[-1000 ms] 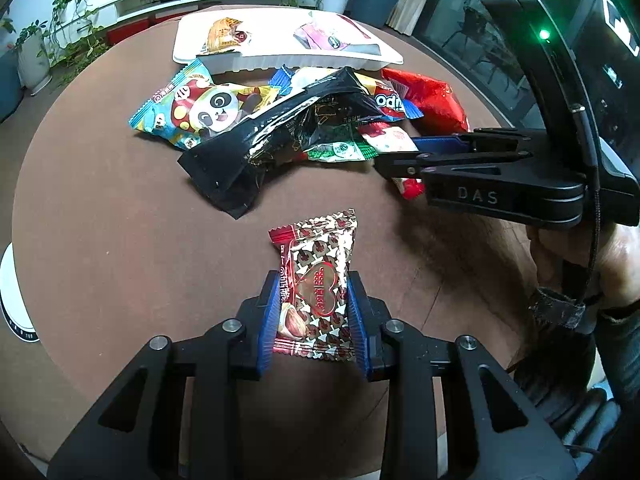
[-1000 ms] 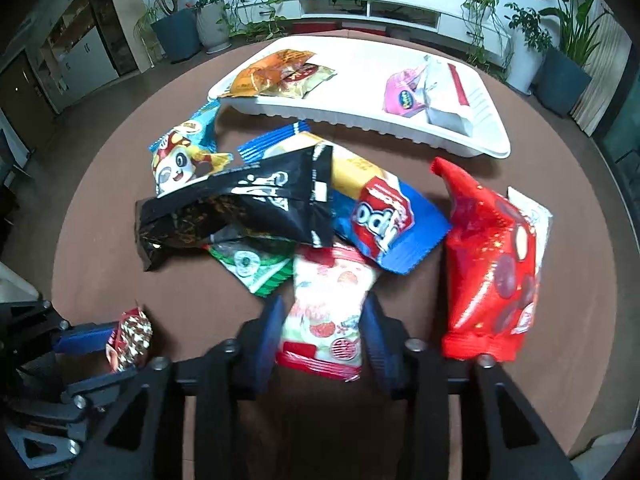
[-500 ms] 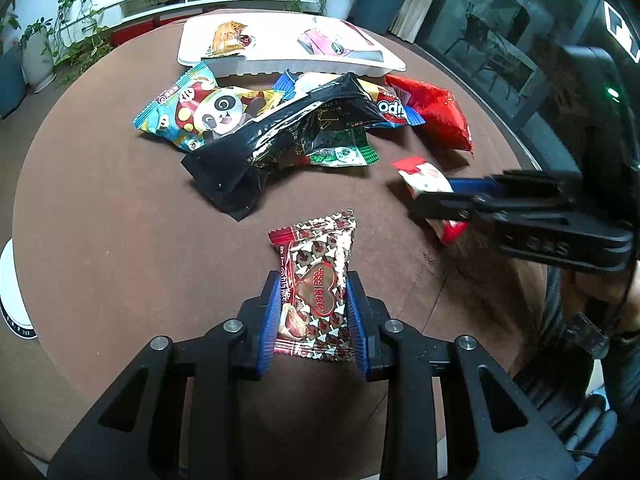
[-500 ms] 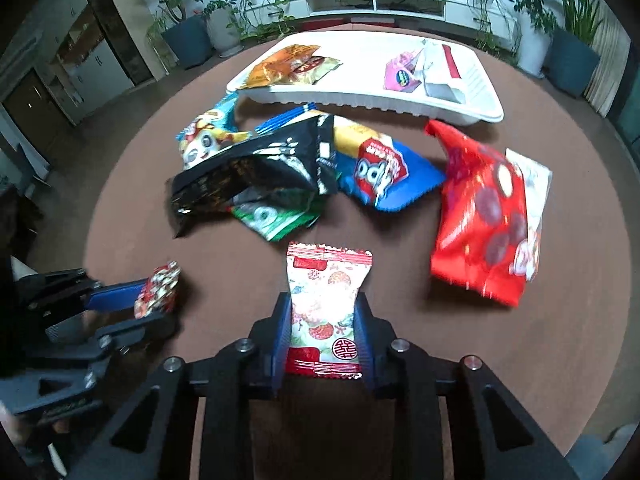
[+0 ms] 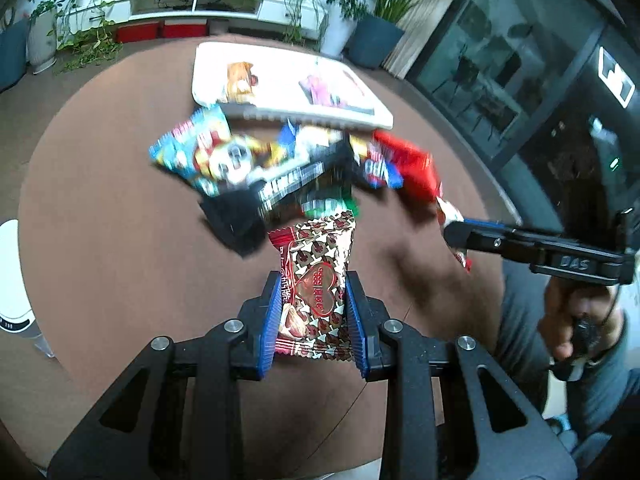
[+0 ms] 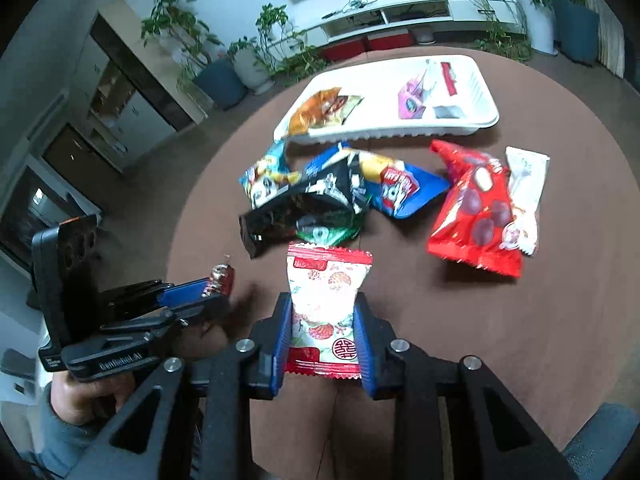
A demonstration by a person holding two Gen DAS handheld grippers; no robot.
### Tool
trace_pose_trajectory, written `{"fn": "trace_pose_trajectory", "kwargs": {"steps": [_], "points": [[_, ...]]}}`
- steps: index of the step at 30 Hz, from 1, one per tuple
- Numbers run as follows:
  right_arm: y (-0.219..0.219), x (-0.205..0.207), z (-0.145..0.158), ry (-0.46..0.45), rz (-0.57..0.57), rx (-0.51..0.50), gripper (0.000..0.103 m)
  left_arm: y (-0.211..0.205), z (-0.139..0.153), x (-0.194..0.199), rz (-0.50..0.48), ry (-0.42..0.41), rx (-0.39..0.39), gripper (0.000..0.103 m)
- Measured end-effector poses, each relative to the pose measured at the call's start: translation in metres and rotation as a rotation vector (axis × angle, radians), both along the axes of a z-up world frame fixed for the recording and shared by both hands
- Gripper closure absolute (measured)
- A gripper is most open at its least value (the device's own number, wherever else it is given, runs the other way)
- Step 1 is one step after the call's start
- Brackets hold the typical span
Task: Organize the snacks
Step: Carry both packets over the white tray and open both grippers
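My left gripper (image 5: pixel 314 312) is shut on a brown-and-red heart-print snack packet (image 5: pixel 316 280), held above the round brown table (image 5: pixel 100 240). My right gripper (image 6: pixel 323 320) is shut on a white-and-red snack packet (image 6: pixel 326 304), also lifted. Each gripper shows in the other's view: the right one (image 5: pixel 452 232) at the right, the left one (image 6: pixel 220 284) at the lower left. A pile of snack bags lies mid-table: a black bag (image 6: pixel 304 208), a blue bag (image 6: pixel 400 192), a panda bag (image 6: pixel 264 180) and a red bag (image 6: pixel 472 208). A white tray (image 6: pixel 476 80) at the far side holds an orange packet (image 6: pixel 320 110) and a pink packet (image 6: pixel 412 104).
A white-wrapped snack (image 6: pixel 524 188) lies beside the red bag. A green packet (image 6: pixel 328 232) peeks from under the black bag. A white round object (image 5: pixel 12 276) sits beyond the table's left edge. Potted plants and a low white shelf (image 6: pixel 400 12) stand behind the table.
Both grippers have risen and pulled back from the table with their packets. The right gripper drew its packet out of the pile a second ago. The left view is now motion-blurred.
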State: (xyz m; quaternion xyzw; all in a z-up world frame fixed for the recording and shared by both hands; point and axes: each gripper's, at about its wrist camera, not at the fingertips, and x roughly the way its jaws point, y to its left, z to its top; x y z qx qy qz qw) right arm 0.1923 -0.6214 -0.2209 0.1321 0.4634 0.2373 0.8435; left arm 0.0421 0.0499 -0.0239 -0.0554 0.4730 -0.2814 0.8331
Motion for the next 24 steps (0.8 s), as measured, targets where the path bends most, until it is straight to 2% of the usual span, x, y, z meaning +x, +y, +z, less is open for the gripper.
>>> {"fn": "trace_pose_trajectory", "kwargs": {"steps": [9, 14, 20, 24], "points": [[-0.065, 0.034, 0.021, -0.017, -0.145, 0.066, 0.072, 0.018, 0.043, 0.056, 0.054, -0.059, -0.029, 0.075], [-0.092, 0.073, 0.045, -0.050, -0.199, 0.074, 0.072, 0.014, 0.067, 0.114, 0.070, -0.081, -0.015, 0.075], [-0.080, 0.136, 0.079, -0.097, -0.171, 0.092, 0.072, -0.011, 0.086, 0.190, 0.084, -0.104, 0.042, 0.075], [-0.050, 0.179, 0.083, -0.093, -0.121, 0.073, 0.072, -0.029, 0.084, 0.241, 0.096, -0.096, 0.088, 0.075]]}}
